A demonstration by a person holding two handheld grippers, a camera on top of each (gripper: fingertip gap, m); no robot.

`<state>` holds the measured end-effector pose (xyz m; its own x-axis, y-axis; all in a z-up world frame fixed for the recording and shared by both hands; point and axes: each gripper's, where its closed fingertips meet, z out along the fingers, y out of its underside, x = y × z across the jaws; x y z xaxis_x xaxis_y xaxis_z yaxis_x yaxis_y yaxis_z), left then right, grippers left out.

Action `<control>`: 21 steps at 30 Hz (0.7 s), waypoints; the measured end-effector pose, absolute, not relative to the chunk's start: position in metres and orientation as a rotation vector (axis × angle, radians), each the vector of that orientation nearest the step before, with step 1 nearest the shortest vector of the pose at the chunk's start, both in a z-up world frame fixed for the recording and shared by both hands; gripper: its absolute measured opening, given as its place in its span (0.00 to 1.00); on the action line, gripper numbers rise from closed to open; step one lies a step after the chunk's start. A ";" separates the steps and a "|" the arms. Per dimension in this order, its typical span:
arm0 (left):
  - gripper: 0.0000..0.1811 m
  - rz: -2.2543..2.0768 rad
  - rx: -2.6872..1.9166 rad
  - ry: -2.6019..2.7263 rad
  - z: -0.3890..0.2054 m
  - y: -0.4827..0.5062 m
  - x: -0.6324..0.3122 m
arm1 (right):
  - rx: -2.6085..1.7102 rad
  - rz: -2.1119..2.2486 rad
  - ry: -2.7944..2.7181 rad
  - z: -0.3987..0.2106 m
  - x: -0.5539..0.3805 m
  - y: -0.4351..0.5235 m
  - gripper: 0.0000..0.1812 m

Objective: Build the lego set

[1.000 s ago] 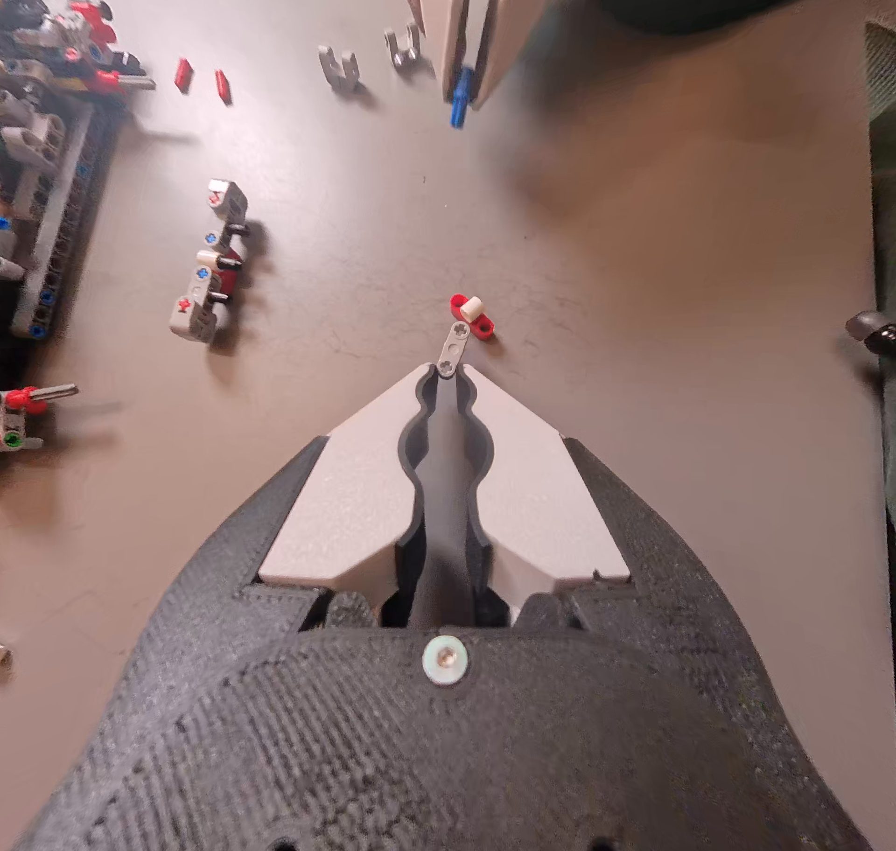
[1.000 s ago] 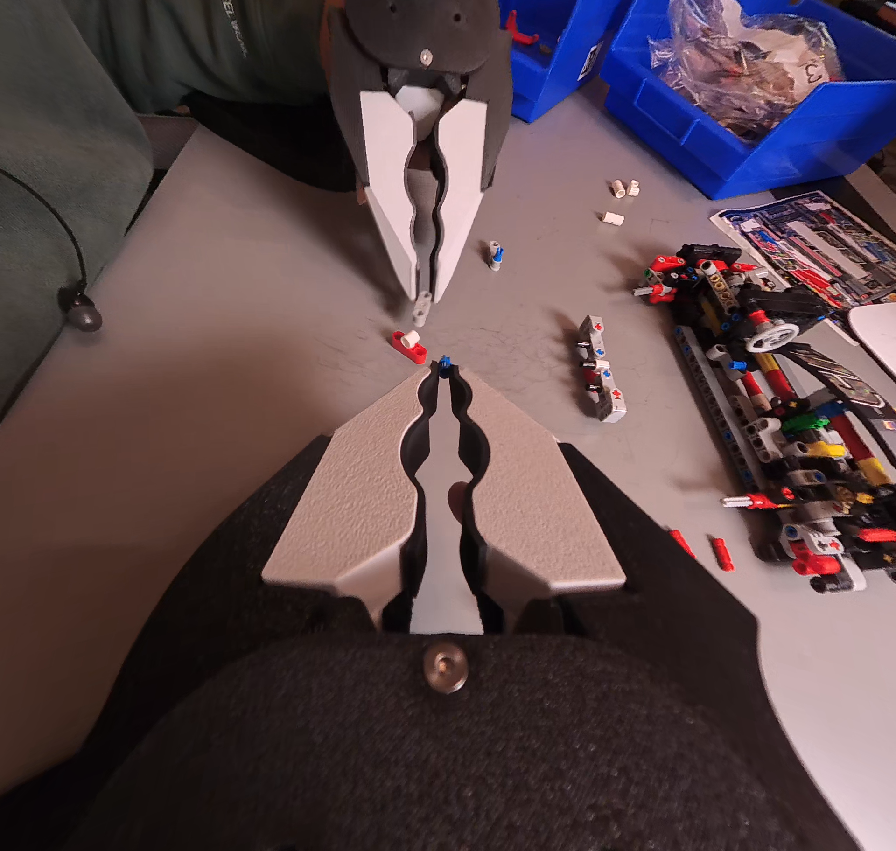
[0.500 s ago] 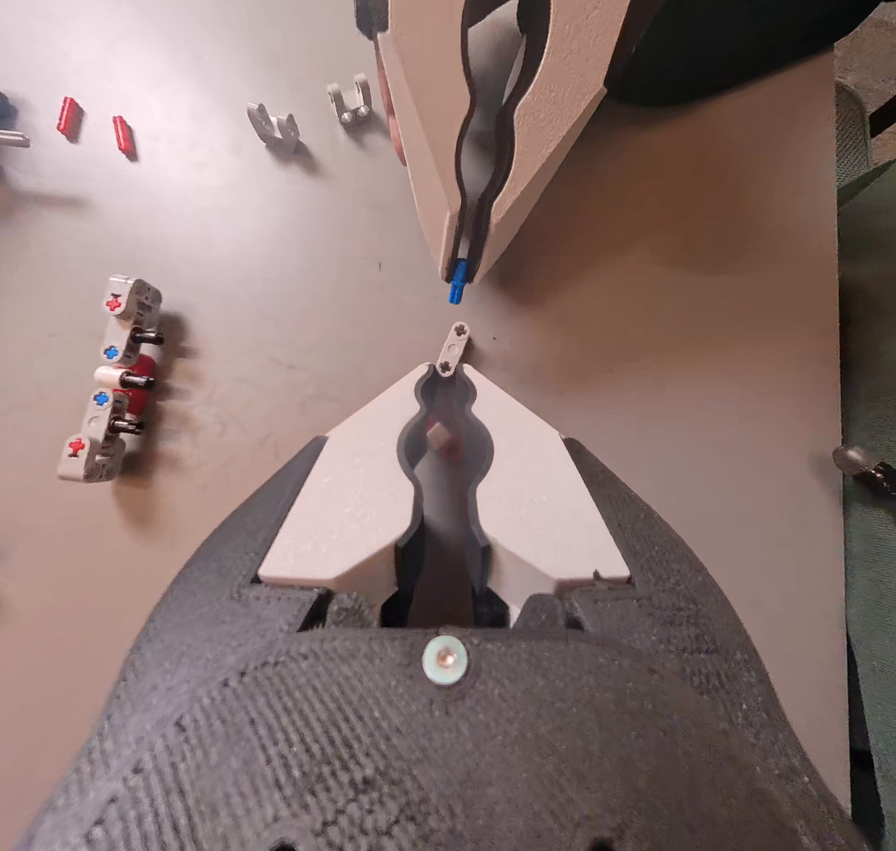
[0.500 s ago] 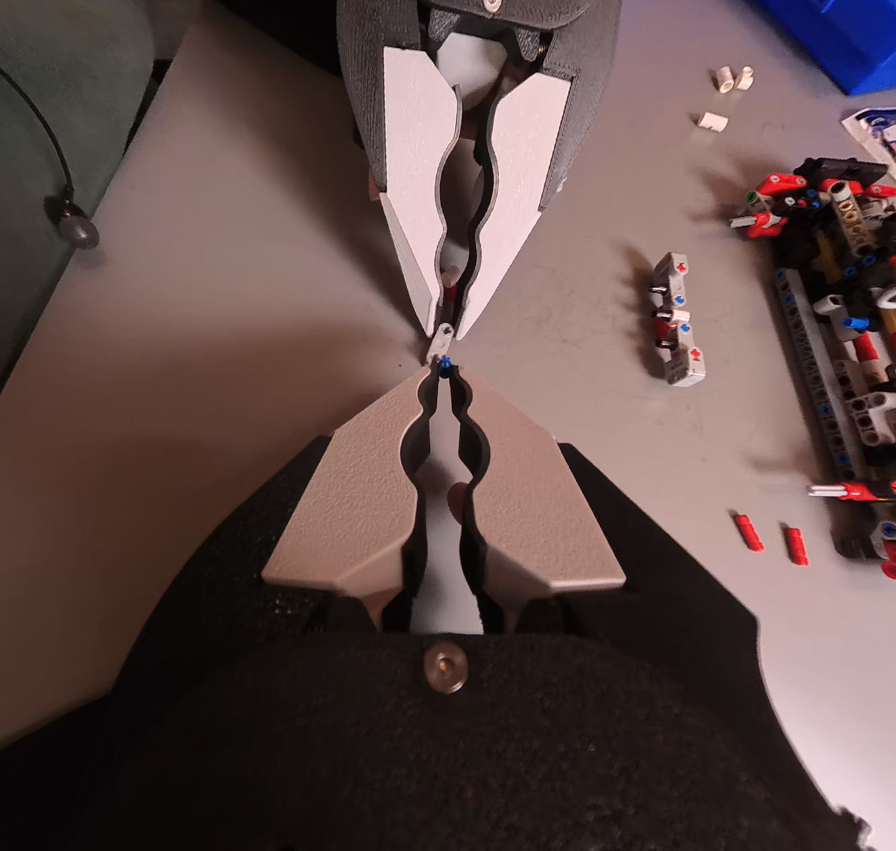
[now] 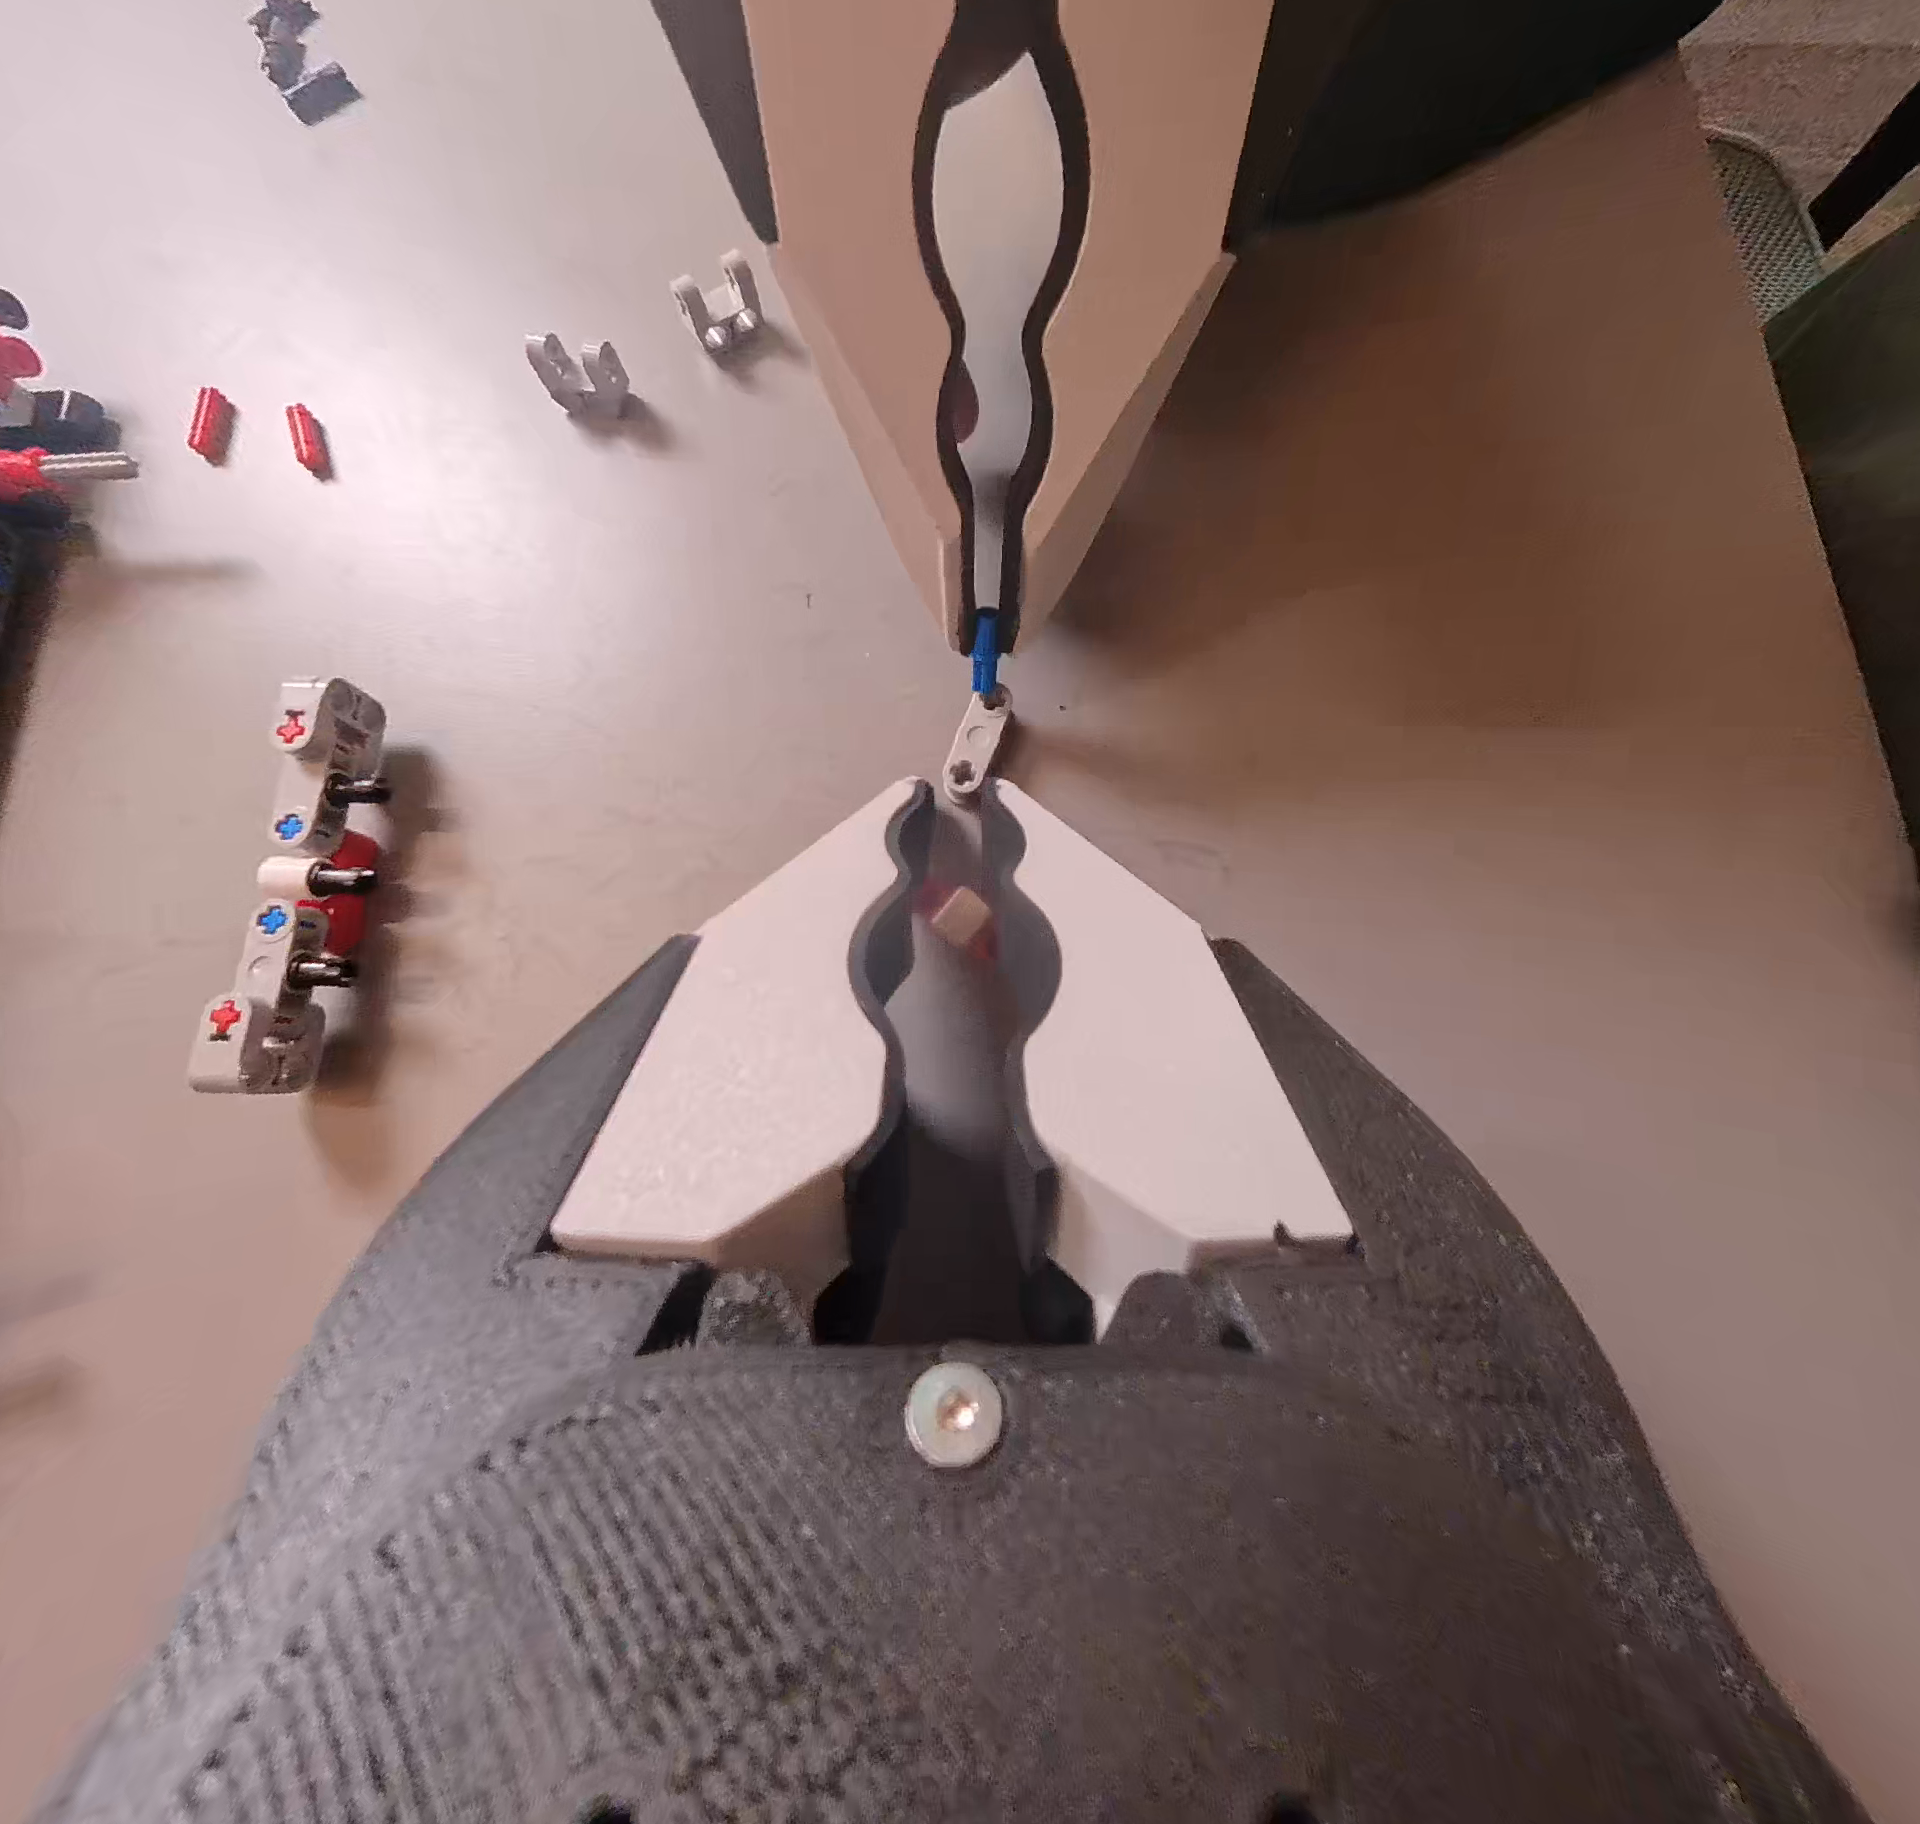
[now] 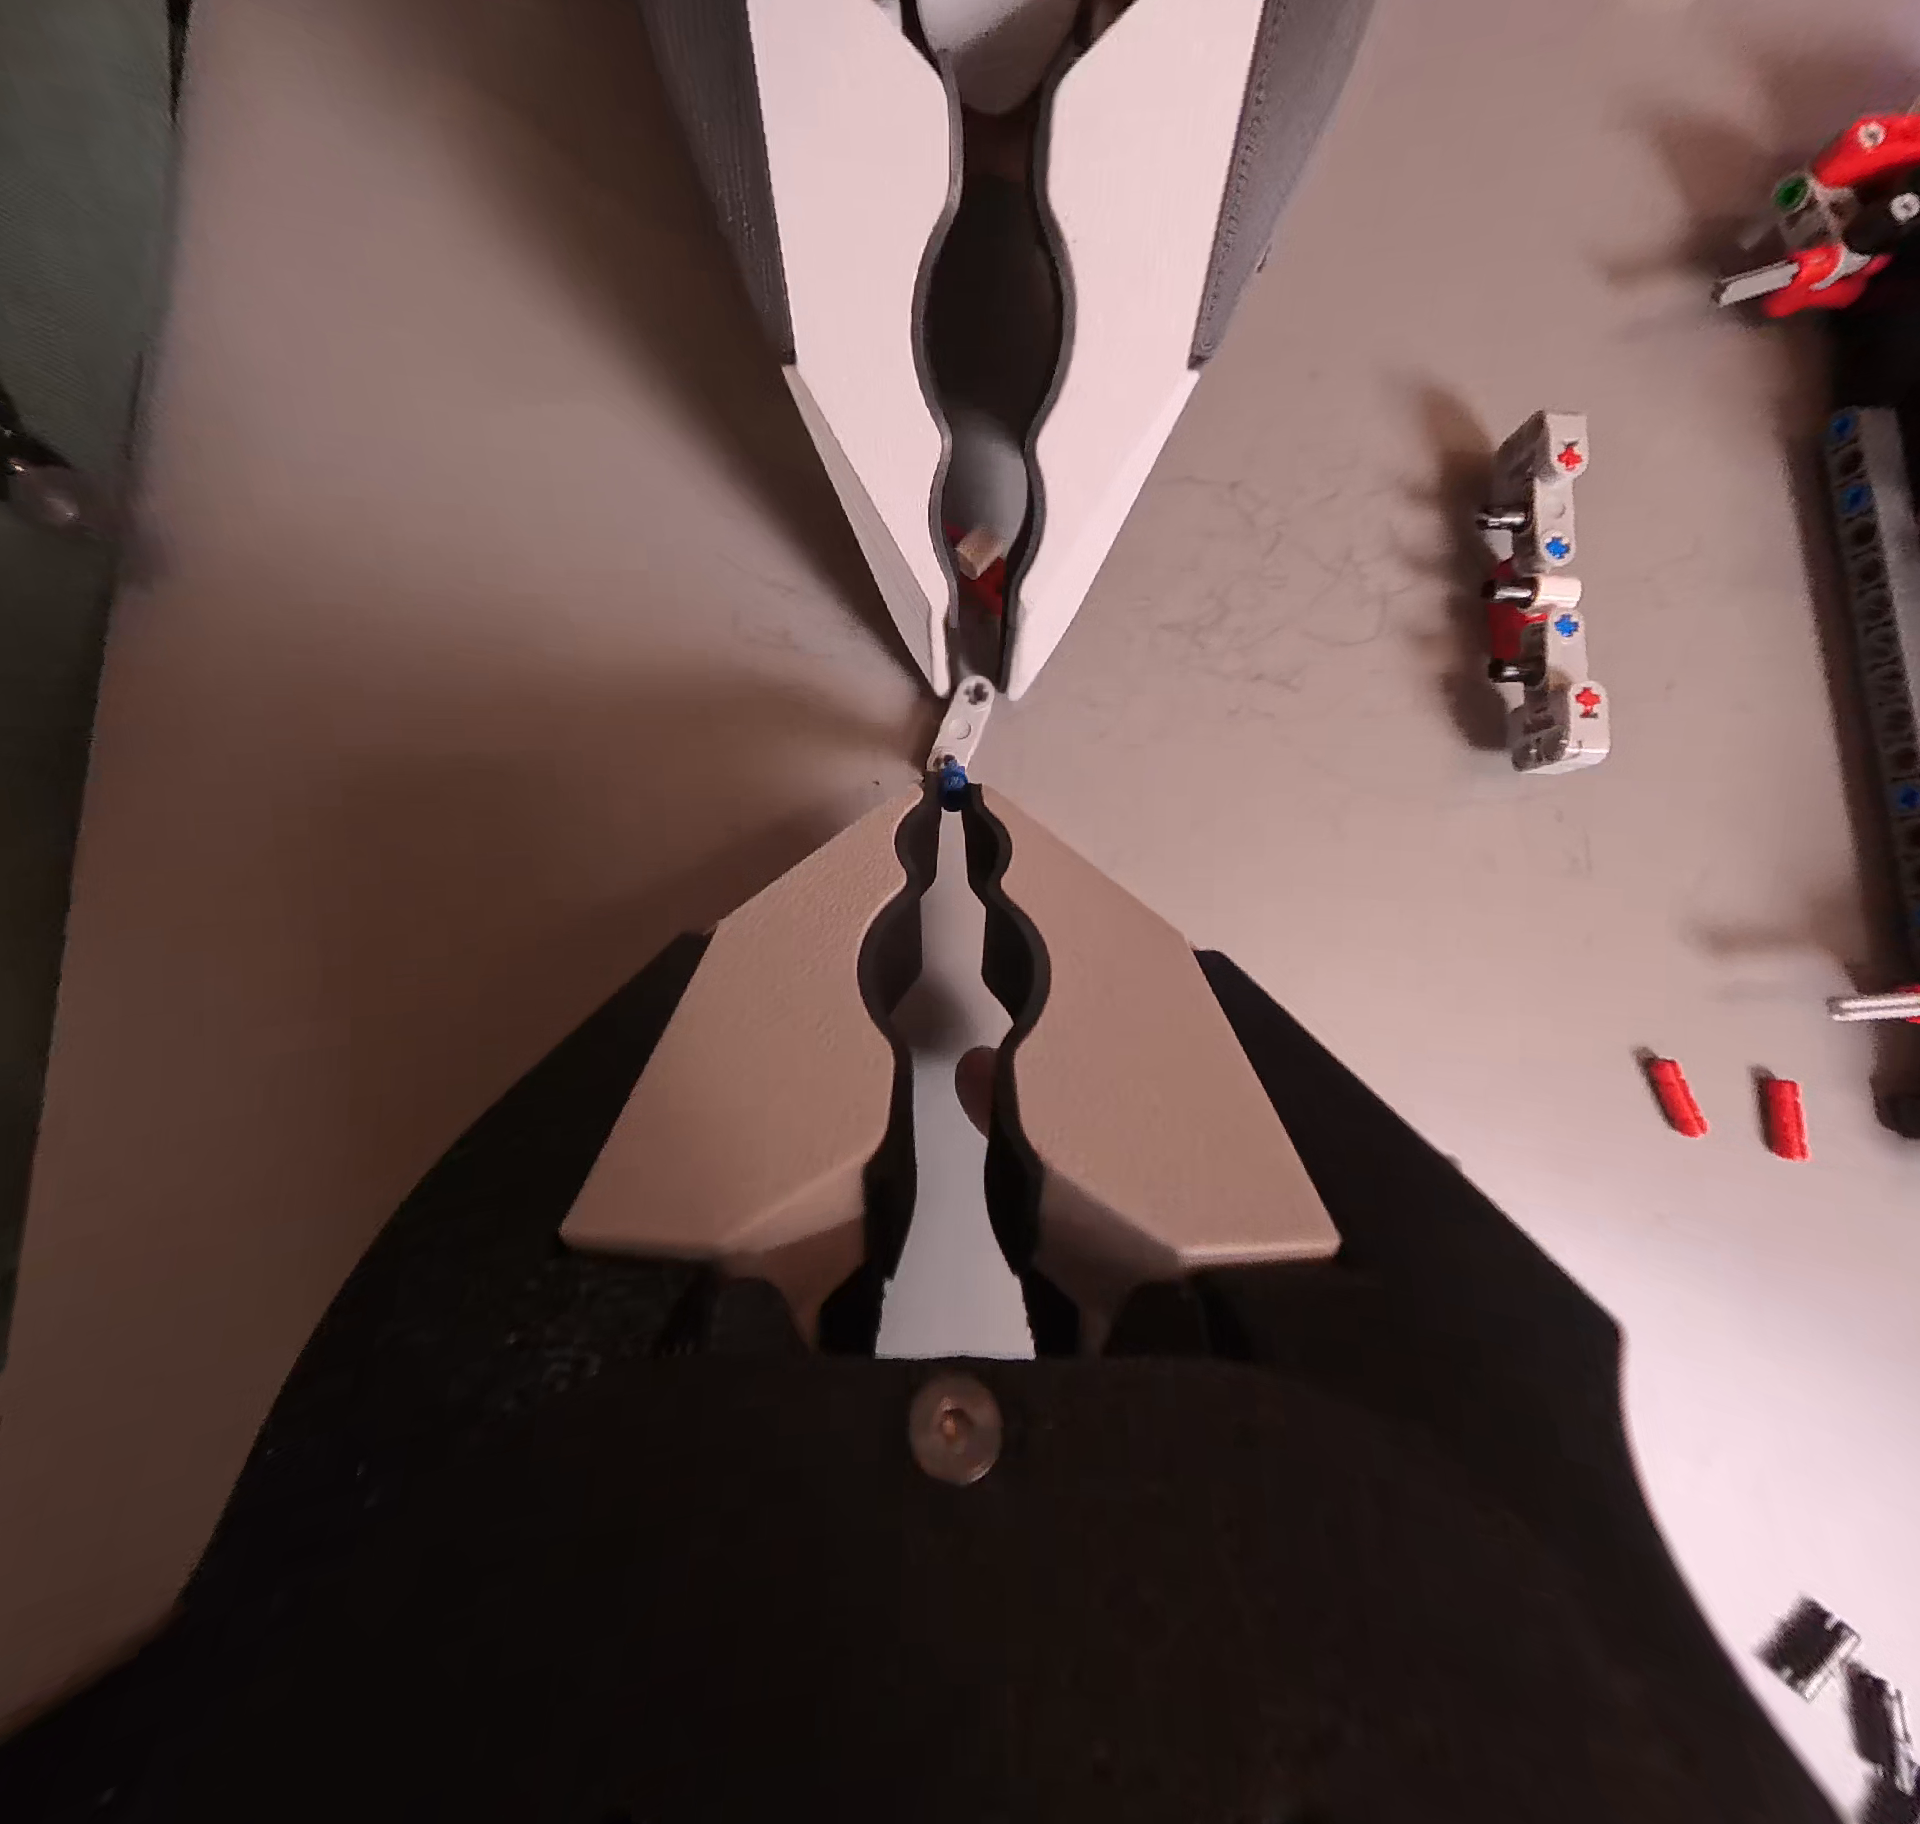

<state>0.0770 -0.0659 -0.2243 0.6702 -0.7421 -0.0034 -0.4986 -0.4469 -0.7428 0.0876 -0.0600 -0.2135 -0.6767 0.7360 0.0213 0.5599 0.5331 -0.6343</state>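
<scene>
My left gripper [image 5: 958, 789] is shut on a small grey two-hole link [image 5: 977, 740], held above the table. My right gripper [image 6: 951, 795] is shut on a blue pin [image 6: 951, 789]. The two grippers face each other tip to tip. In the left wrist view the blue pin [image 5: 985, 652] points at the link's far hole and touches it. In the right wrist view the link [image 6: 963, 727] sticks out of the left gripper's tips [image 6: 977, 685]. A red piece with a tan bush [image 5: 961, 914] lies on the table under the left gripper.
A grey connector sub-assembly with black pins [image 5: 286, 881] lies to the left of the grippers. Two red pins [image 5: 260, 420] and two grey clips [image 5: 644, 340] lie farther off. The larger model [image 6: 1870, 631] sits along the table's right side in the right wrist view. A dark piece [image 5: 307, 60] lies at the far left.
The two grippers have closed in on each other. The blue pin has moved from a gap away up to the link's far hole. Both stay shut on their parts.
</scene>
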 end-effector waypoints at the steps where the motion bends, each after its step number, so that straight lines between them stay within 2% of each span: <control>1: 0.02 -0.414 -2.135 0.953 -0.224 -0.066 0.078 | -1.096 0.870 -2.495 -0.213 0.088 -0.061 0.01; 13: 0.00 -0.365 -2.148 0.910 -0.222 -0.074 0.080 | -1.205 0.653 -2.575 -0.209 0.089 -0.063 0.01; 21: 0.08 -0.579 -2.028 1.092 -0.203 -0.119 0.098 | -1.226 0.679 -2.534 -0.205 0.099 -0.068 0.01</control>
